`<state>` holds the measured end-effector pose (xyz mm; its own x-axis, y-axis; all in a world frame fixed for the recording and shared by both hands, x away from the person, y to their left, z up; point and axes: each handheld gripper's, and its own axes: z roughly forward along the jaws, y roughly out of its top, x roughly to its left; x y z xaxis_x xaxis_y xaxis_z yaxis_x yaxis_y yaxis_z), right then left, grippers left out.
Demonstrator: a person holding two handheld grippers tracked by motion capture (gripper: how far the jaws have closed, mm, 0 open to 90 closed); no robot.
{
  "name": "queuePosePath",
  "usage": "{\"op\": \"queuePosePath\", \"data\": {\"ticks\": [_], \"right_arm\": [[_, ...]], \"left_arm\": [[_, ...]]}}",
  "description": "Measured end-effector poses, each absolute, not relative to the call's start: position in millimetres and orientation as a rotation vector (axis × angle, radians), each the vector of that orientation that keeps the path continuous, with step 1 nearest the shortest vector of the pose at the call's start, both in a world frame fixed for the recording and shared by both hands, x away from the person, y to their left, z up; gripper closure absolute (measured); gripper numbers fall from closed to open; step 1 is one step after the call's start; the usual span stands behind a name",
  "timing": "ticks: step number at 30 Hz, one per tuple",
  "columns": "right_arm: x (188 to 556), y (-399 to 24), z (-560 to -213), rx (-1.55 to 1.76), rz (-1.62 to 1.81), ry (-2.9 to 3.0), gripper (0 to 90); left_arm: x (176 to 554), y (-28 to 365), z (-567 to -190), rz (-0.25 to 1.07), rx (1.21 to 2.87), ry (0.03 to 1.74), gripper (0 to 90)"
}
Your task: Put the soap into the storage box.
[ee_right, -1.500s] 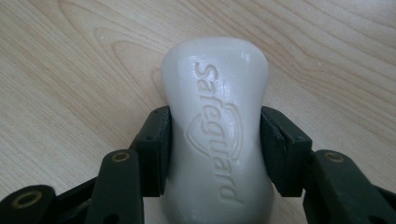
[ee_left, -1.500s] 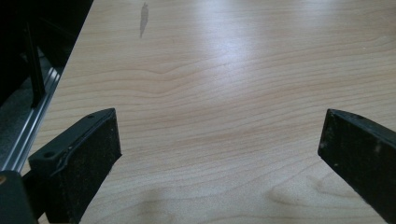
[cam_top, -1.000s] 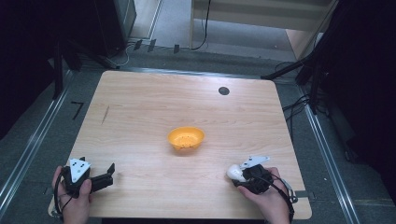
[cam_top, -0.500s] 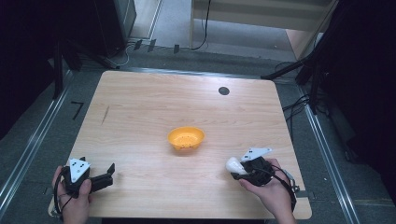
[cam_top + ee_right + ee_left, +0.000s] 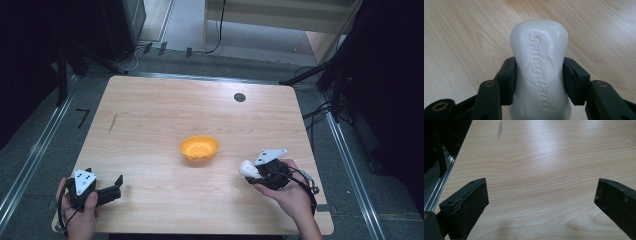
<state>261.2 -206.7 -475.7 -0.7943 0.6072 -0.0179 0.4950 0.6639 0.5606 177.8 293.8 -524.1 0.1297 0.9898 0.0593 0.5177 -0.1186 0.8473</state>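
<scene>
White soap bar (image 5: 540, 72) (embossed "Safeguard") sits clamped between the right gripper (image 5: 539, 75) fingers; left gripper (image 5: 541, 200) fingers gape above the bench (image 5: 165, 120).

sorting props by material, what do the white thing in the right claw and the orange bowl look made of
White bar: looks like solid soap, matte and waxy, with "Safeguard" and a shield pressed into its face. Orange bowl: probably plastic, uniform bright colour with a soft sheen; dark specks inside may be drain holes, too small to tell.
</scene>
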Motion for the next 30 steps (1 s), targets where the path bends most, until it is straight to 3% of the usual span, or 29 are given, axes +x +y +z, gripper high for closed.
{"op": "queuePosePath", "data": {"ticks": [30], "right_arm": [[309.7, -179.1, -455.0, 0.593, 0.843, 2.732, 50.4]], "left_arm": [[177.8, 294.0, -524.2, 0.877, 1.725, 1.461, 0.0]]}}
